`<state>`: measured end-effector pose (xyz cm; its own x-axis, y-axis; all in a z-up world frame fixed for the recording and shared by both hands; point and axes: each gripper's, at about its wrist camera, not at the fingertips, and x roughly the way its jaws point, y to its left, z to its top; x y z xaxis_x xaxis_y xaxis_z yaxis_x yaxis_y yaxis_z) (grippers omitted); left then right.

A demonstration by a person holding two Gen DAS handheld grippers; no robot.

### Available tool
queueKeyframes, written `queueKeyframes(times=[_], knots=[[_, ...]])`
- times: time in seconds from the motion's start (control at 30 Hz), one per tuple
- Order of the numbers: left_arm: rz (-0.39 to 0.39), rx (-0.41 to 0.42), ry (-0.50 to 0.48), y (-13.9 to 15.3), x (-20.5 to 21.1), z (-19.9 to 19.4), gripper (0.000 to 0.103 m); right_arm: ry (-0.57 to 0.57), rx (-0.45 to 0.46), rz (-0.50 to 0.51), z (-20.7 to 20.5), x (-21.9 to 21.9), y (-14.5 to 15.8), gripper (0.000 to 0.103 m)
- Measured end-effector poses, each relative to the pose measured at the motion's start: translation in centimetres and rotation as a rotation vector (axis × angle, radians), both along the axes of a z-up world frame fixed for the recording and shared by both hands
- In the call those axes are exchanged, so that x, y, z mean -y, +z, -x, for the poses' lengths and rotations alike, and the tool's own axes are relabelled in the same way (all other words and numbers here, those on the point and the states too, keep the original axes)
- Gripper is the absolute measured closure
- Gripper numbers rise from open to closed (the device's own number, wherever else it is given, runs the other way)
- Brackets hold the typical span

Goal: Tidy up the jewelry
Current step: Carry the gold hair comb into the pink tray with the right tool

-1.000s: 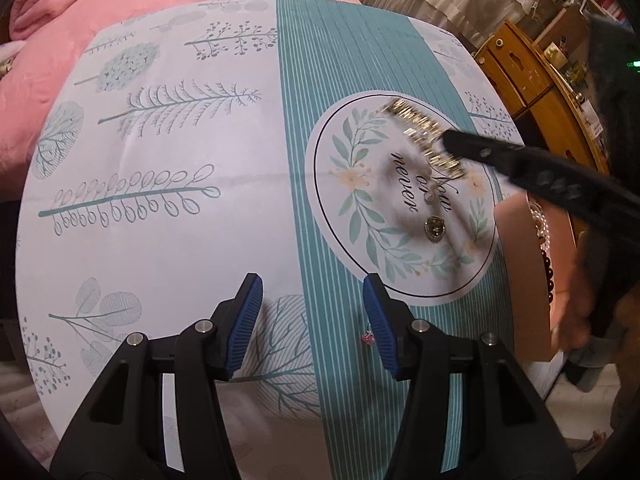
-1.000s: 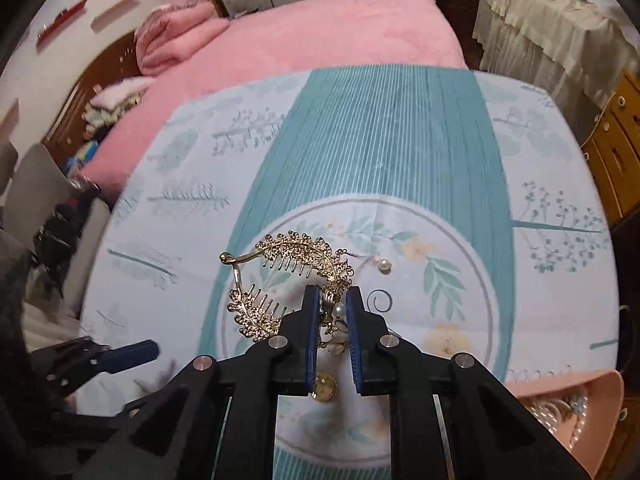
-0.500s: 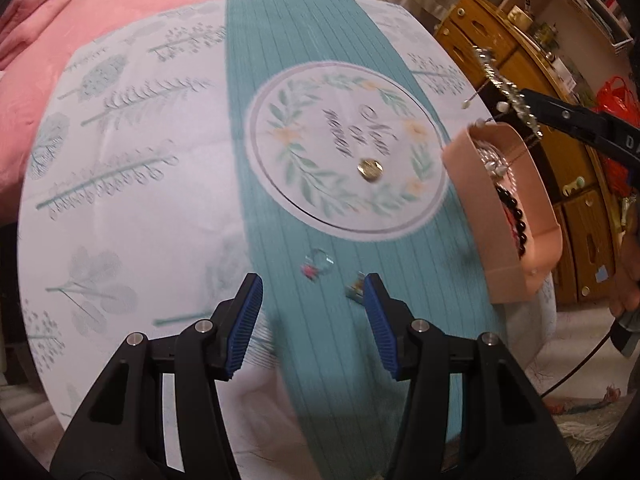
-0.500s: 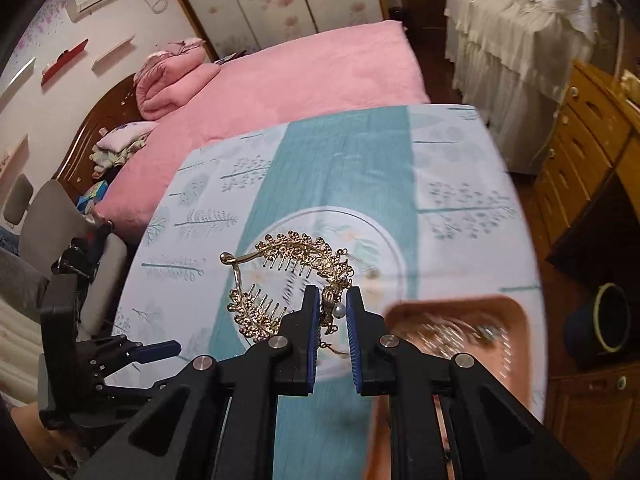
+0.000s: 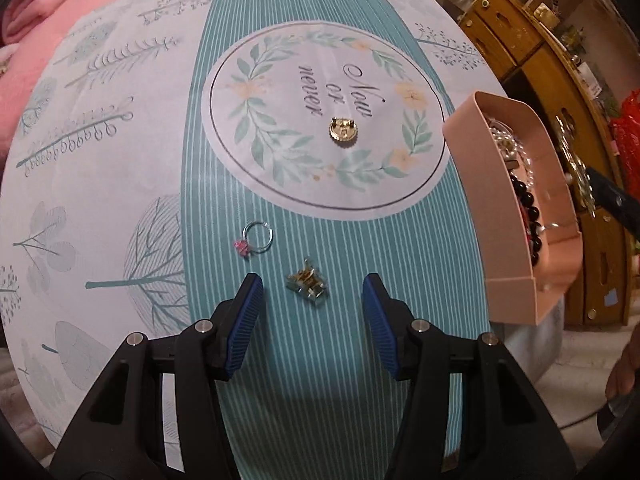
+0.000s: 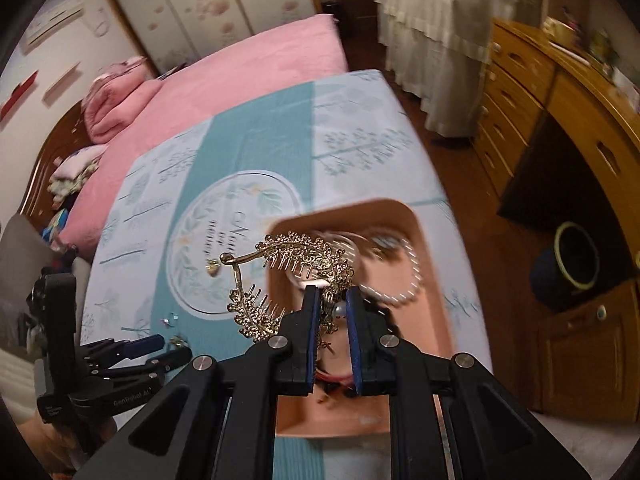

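Note:
My right gripper (image 6: 333,300) is shut on a gold leaf-shaped hair comb (image 6: 280,276) with a pearl, and holds it above the pink jewelry box (image 6: 434,280). That box (image 5: 472,148) stands at the table's right edge with pearl and dark bead strands inside. My left gripper (image 5: 312,286) is open, its jaws either side of a small gold clasp (image 5: 307,283) on the teal stripe, not touching it. A clear ring with a pink stone (image 5: 256,238) lies just beyond. A round gold brooch (image 5: 343,131) rests on the printed circle.
The tablecloth (image 5: 120,160) covers a small table beside a pink bed (image 6: 240,68). A wooden dresser (image 6: 560,120) stands to the right of the box. A person's hand (image 5: 622,368) shows at the lower right of the left wrist view.
My right gripper carried the gold comb from over the printed circle to above the pink box. My left gripper slid toward the table's near edge, bringing the ring and clasp between its fingers.

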<state>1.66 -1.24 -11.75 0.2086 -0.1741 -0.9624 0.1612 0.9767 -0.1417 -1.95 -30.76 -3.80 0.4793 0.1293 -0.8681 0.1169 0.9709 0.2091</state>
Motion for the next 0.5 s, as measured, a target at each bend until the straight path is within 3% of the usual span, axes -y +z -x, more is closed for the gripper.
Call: queueKeyframes(times=[0.13,0.2,0.3,0.37,0.5], knots=[[-0.042,0.011,0.001,-0.4,1.1,0.1,0.054,-0.045,-0.024,-0.005,0.9,1.6,-1.3,0.090],[-0.060,0.028,-0.001,-0.4,1.5,0.2,0.059,-0.060,-0.031,-0.012,1.2,2.1,-1.7,0.090],[-0.084,0.050,-0.001,-0.4,1.7,0.3,0.077,-0.061,-0.026,0.000,1.4,2.1,-2.1,0.090],[-0.082,0.055,0.004,-0.4,1.4,0.2,0.084,-0.061,-0.023,-0.003,1.6,2.2,-2.3,0.090],[-0.084,0.059,-0.008,-0.3,1.2,0.5,0.084,-0.069,-0.022,-0.012,1.8,2.2,-2.7,0.090]])
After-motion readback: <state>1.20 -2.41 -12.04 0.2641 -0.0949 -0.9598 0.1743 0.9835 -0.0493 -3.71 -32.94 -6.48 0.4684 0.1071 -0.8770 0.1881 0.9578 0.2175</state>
